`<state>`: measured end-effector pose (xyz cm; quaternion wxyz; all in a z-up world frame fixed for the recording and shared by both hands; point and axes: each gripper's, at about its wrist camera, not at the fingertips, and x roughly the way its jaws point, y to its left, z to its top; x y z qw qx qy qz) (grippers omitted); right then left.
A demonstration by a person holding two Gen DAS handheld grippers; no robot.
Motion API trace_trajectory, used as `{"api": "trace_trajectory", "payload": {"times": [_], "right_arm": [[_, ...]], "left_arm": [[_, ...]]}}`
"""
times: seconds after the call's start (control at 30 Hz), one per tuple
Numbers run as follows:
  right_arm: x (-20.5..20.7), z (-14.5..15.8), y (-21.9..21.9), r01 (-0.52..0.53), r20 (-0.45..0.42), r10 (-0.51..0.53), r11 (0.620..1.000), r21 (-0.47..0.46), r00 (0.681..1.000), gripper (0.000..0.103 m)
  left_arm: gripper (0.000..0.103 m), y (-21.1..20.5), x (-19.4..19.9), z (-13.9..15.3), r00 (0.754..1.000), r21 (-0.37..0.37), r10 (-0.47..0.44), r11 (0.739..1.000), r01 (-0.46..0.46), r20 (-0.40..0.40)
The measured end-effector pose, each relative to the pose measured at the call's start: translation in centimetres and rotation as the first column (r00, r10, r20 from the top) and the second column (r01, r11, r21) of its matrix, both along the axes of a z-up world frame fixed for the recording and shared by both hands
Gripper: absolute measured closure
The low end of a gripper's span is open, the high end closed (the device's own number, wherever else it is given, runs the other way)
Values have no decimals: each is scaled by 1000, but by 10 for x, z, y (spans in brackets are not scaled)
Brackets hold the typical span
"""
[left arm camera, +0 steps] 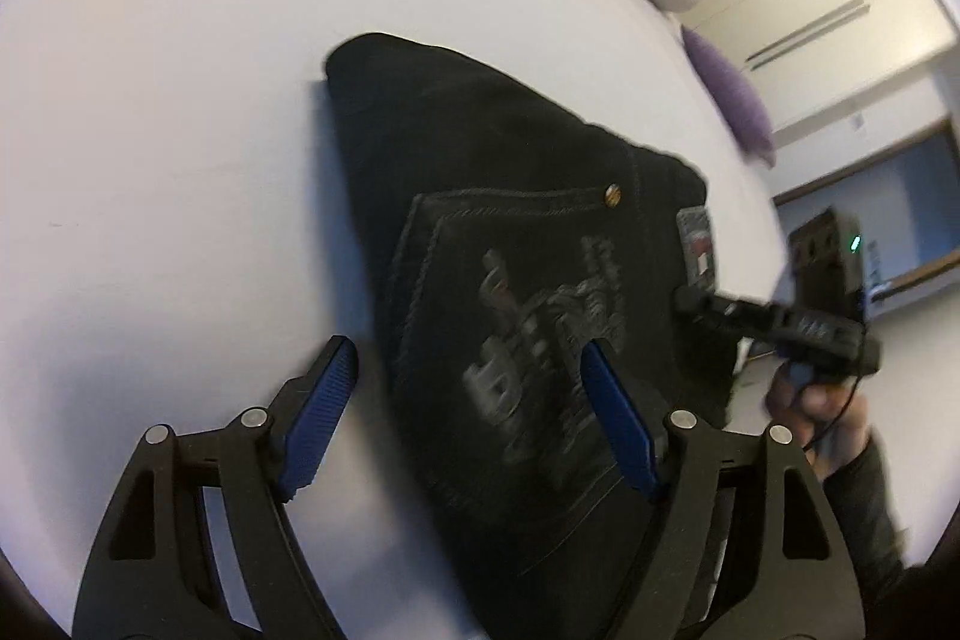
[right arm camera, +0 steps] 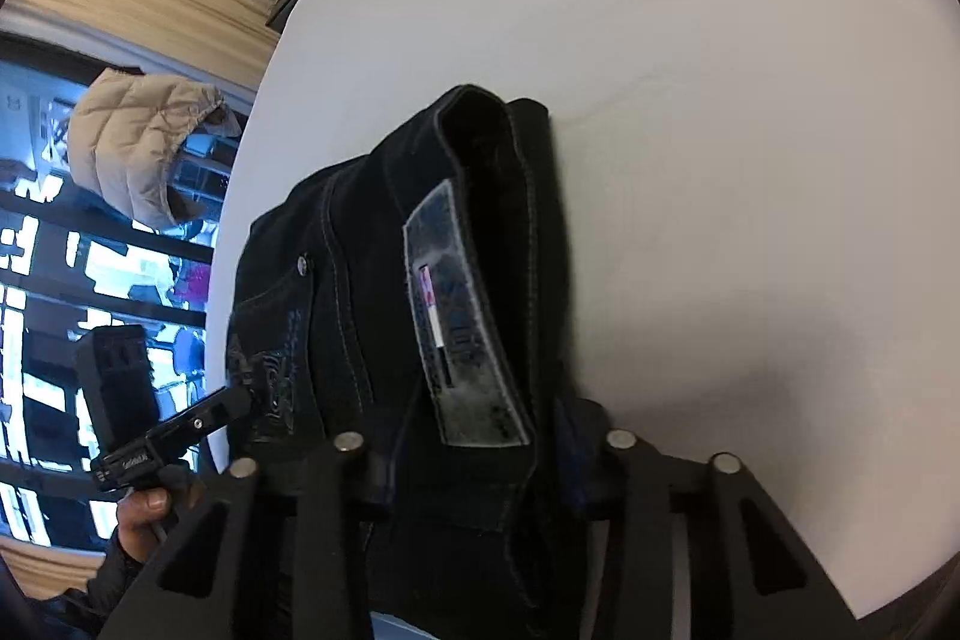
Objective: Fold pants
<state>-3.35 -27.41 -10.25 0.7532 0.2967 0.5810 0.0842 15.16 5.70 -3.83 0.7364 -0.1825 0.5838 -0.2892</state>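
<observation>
Gripping folded black pants [right arm camera: 456, 316], right gripper [right arm camera: 480, 460]; left gripper [left arm camera: 468, 400] open.

The right gripper's [right arm camera: 480, 460] fingertips are buried under the black pants [right arm camera: 420, 316], so its grip cannot be made out. In the left wrist view, motion blurs the embroidered pocket design [left arm camera: 540, 340], and the lower picture edge cuts the pants off. The waistband label's [right arm camera: 462, 322] print is too smeared to read.

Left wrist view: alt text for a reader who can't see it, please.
Folded black pants lie on a white bed, back pocket up. The left claw hangs open over their near edge; the right claw meets the waistband.
</observation>
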Motion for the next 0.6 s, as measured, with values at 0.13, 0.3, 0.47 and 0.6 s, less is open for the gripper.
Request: {"api": "trace_trajectory", "payload": {"times": [0.13,0.3,0.47,0.6], "right_arm": [[2,9,12,-27,-3,27,996,-81,1000,77],[2,36,29,-58,49,65,989,-137,997,84],[15,64,41,-74,107,89,989,-132,990,85],[46,83,52,-71,168,86,993,-95,982,85]], "left_arm": [[62,-11,11,-6,999,1,-24,1000,24,-36],[81,-12,13,8,999,-21,-42,999,42,0],[83,0,26,45,996,-32,-33,999,36,79],[83,15,23,61,989,-27,-7,1000,11,150]]}}
